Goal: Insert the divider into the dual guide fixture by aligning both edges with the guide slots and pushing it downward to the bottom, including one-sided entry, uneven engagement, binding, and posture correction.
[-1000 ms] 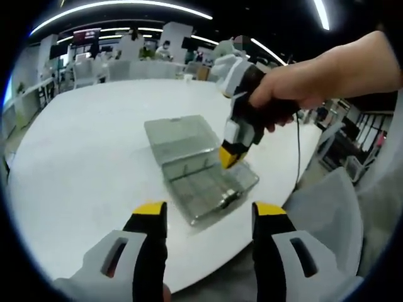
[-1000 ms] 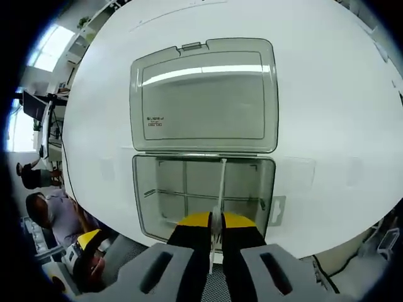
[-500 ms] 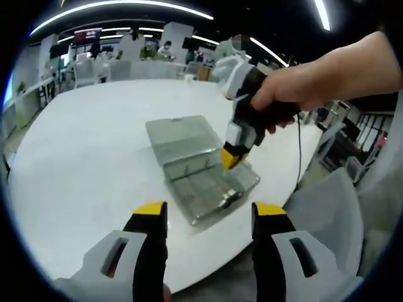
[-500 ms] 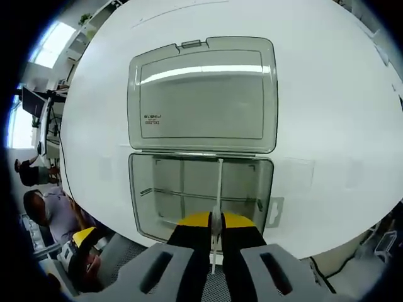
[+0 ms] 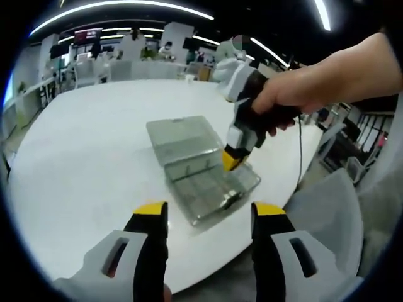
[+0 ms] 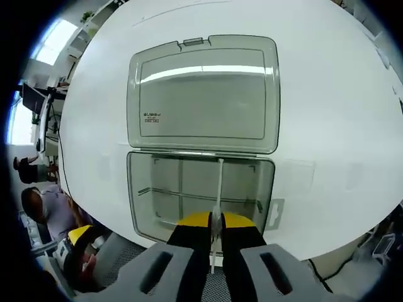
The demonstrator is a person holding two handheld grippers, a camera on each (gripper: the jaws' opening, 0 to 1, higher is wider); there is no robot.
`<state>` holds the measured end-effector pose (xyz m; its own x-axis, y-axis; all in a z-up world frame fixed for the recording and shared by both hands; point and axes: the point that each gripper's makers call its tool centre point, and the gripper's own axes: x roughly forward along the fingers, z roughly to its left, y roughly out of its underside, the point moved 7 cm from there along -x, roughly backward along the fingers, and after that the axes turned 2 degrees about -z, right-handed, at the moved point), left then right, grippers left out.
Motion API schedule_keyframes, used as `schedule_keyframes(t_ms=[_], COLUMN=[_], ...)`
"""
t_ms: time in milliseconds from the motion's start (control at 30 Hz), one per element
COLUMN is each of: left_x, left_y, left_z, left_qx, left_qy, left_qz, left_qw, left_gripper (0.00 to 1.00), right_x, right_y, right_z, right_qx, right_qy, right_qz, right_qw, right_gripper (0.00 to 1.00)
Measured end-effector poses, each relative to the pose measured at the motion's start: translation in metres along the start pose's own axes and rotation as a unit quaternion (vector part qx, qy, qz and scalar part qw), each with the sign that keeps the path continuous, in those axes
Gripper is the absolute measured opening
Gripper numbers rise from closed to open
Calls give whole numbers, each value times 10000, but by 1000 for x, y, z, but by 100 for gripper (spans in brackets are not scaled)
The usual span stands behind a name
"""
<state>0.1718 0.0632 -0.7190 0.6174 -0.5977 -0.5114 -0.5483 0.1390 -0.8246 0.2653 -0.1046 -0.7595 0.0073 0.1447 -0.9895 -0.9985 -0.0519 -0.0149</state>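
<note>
Divider (image 6: 218, 189) stood edge-on as a thin clear plastic strip, pinched between the closed yellow-tipped jaws of the right gripper (image 6: 214, 221) and reaching from them across the open tray of the clear organiser box (image 6: 201, 198) toward its hinge. It was held upright by one end, probably so that its two edges could be lined up with the guide slots in the tray's near and far walls; its far end lay close to the hinge-side wall, but whether either edge had entered a slot could not be told. A cross partition already ran through the tray, at right angles to the divider. The box lid (image 6: 203, 94) lay folded flat on the far side of the hinge, leaving the tray free from above.

Seen from the left gripper view, the right gripper (image 5: 232, 158) pointed down over the box (image 5: 201, 168), gripped by a person's hand (image 5: 283, 100). The left gripper (image 5: 210, 217) hung back from the box with its jaws spread wide and nothing between them, apparently in reserve for steadying.

Beneath the box was a bare white round table (image 5: 82, 151). Beyond it stretched a bright open room with ceiling light strips, white tables and chairs, and seated people in the distance.
</note>
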Motion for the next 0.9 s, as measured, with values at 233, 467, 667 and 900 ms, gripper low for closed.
schedule_keyframes(t_ms=[233,467,667,900], left_x=[0,0,1,1], left_y=[-1,0,0,1], left_z=[1,1,2,3], left_qx=[-7,-30,-35,-48], left_qy=[-6,-16,-27,-39], left_qz=[-6,-7,2,13], left_qw=[10000,10000,10000,10000], left_gripper=[50,50,50,50], right_x=[4,6,7,14], right_y=[-2,-1,1,0], right_z=[0,0,2,3], right_qx=[-58,-122,-185,-249], right_qy=[38,77,143,241], right_qz=[-1,15,21,32], right_qw=[10000,9999,9997,9994], right_gripper=[0,0,0,0])
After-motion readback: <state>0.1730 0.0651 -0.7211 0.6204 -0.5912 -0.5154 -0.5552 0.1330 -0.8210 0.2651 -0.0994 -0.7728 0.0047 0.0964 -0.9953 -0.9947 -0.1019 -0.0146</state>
